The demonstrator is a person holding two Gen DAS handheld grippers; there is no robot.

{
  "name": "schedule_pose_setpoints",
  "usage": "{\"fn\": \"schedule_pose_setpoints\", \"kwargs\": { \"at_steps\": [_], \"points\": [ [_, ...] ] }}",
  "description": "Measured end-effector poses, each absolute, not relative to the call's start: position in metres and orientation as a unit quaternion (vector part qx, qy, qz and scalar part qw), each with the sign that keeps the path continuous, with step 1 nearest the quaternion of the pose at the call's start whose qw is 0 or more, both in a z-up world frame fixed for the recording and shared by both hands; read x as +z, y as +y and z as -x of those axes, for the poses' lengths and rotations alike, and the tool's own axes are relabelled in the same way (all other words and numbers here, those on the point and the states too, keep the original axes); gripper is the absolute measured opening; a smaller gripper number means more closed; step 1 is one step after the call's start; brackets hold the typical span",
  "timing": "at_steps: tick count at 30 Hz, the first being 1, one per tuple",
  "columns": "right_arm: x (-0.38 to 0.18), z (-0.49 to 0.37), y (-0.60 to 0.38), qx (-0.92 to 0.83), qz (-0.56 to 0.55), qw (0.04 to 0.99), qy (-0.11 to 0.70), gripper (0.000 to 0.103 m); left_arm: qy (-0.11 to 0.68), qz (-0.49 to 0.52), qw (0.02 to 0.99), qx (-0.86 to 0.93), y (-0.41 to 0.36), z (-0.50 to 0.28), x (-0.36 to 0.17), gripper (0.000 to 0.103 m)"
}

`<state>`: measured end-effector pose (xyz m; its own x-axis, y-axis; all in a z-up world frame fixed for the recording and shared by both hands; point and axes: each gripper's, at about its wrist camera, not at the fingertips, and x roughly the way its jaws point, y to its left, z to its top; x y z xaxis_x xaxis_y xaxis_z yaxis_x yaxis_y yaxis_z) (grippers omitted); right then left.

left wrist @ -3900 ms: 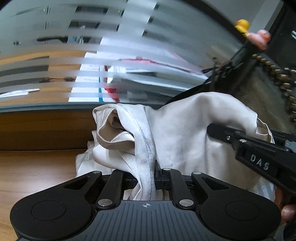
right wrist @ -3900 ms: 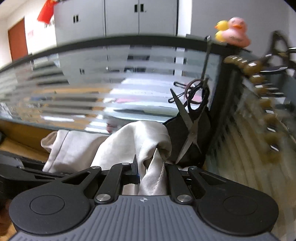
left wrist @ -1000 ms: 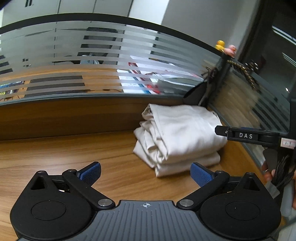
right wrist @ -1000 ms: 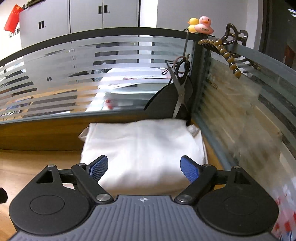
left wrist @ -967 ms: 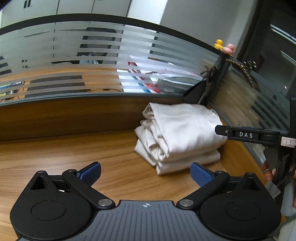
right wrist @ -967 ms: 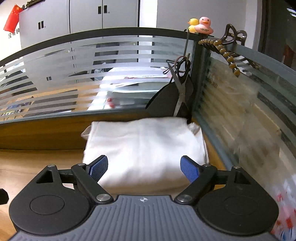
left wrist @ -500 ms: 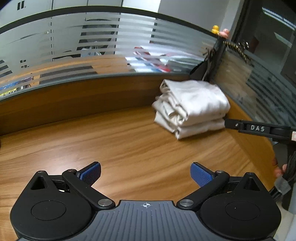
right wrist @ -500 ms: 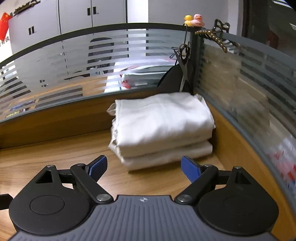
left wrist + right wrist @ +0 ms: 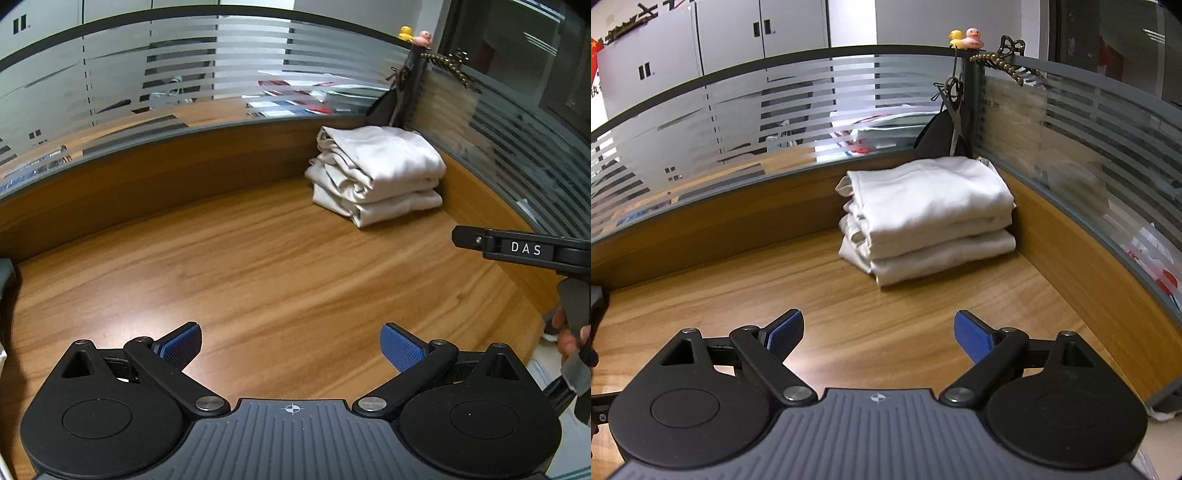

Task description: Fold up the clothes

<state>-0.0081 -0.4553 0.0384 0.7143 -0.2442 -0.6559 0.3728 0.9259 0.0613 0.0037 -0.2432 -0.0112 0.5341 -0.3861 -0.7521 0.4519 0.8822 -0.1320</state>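
Note:
A folded stack of cream-white clothes (image 9: 380, 170) lies on the wooden desk (image 9: 258, 266) in the far right corner, against the partition; it also shows in the right wrist view (image 9: 931, 214). My left gripper (image 9: 290, 343) is open and empty, well back from the stack over bare desk. My right gripper (image 9: 877, 334) is open and empty, nearer the stack but apart from it. One arm of the right gripper, marked DAS, shows in the left wrist view (image 9: 524, 249) at the right edge.
A frosted glass partition (image 9: 812, 110) with a wooden base rings the desk at the back and right. A black bag with scissors (image 9: 951, 125) hangs in the corner behind the stack. Two toy ducks (image 9: 966, 38) sit on the partition top. Something dark (image 9: 5, 273) lies at the far left.
Both grippers held the cloth 3.9 s ago; they have let go and pulled back from the stack. Over the last second both moved farther away, jaws staying open.

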Motion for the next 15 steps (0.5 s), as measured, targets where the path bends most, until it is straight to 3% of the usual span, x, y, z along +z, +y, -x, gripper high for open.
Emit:
{"fn": "schedule_pose_setpoints", "kwargs": {
  "at_steps": [4, 6, 15],
  "points": [
    [0.04, 0.024, -0.438, -0.17, -0.098, 0.92, 0.339, 0.094, 0.422, -0.046, 0.872, -0.244, -0.24, 0.0, -0.011, 0.103],
    [0.041, 0.032, -0.429, -0.177, -0.1, 0.921, 0.332, 0.102, 0.42, -0.046, 0.873, -0.242, -0.238, 0.002, -0.01, 0.103],
    [0.037, 0.053, -0.405, -0.17, -0.103, 0.919, 0.34, 0.102, 0.424, -0.066, 0.872, -0.236, -0.244, 0.01, -0.011, 0.103]
  ]
}}
